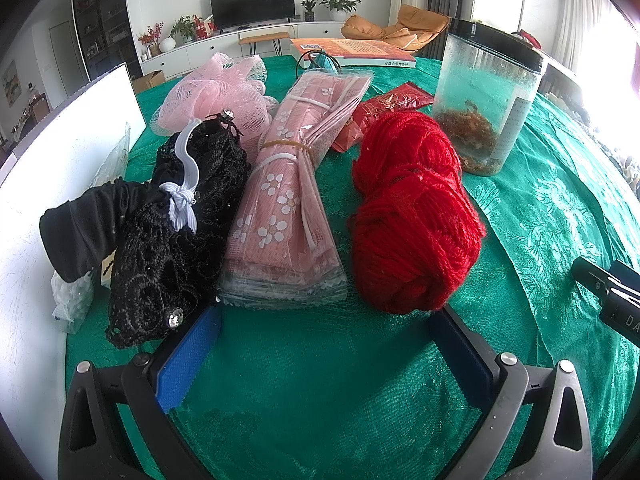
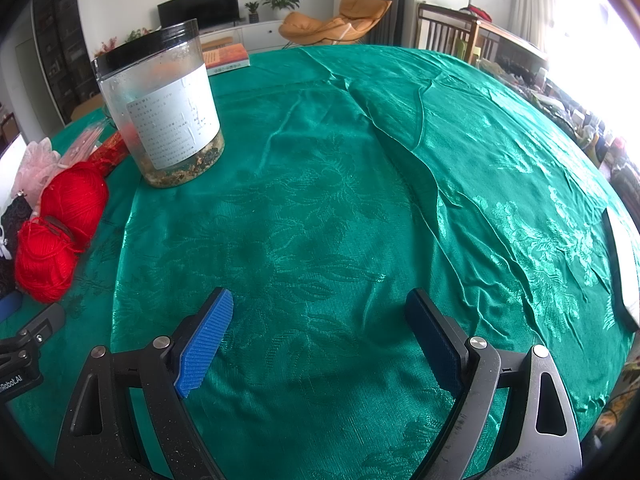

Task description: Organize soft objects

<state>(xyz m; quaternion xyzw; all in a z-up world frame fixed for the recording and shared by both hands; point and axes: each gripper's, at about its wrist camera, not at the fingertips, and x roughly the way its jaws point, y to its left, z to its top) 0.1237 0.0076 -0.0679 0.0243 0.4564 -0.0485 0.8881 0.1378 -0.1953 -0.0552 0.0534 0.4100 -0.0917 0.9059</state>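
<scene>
In the left wrist view a row of soft things lies on the green tablecloth [image 1: 320, 380]: black lace fabric [image 1: 176, 240] with a white band, a bag of pink flowered masks [image 1: 288, 200], a red yarn ball [image 1: 412, 212] and a pink mesh sponge [image 1: 220, 92] behind. My left gripper [image 1: 328, 340] is open and empty just in front of the masks and yarn. My right gripper [image 2: 316, 320] is open and empty over bare cloth [image 2: 360, 200]; the yarn [image 2: 60, 224] lies far to its left.
A clear plastic jar [image 1: 484, 96] with a black lid stands right of the yarn; it also shows in the right wrist view [image 2: 164, 108]. A red packet [image 1: 384, 112] and an orange book [image 1: 352, 52] lie behind. A white board [image 1: 48, 184] stands at left.
</scene>
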